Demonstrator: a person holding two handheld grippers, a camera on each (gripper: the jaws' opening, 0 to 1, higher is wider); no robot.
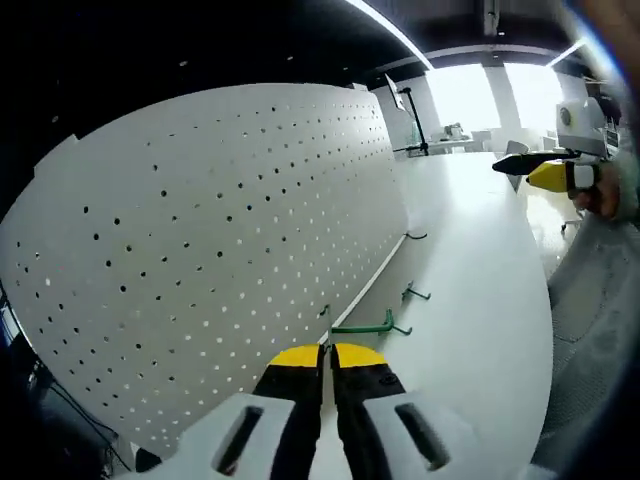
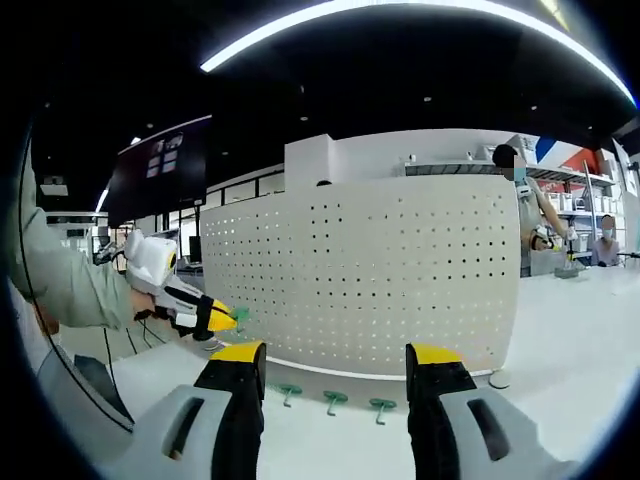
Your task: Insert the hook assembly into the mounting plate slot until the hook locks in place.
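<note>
left claw (image 1: 328, 352) clamped on a green hook (image 1: 362, 327) by the pegboard (image 1: 220, 220) — right claw (image 2: 335, 365) open, empty.

Pegboard (image 2: 365, 275) reads to me as matt white painted sheet, smooth between the holes. I see the table (image 1: 480, 290) smooth, white, faintly glossy. Hooks (image 1: 365, 327) look like thin green-coated wire. My gripper (image 1: 327, 358) tips: matt black and yellow plastic.
</note>
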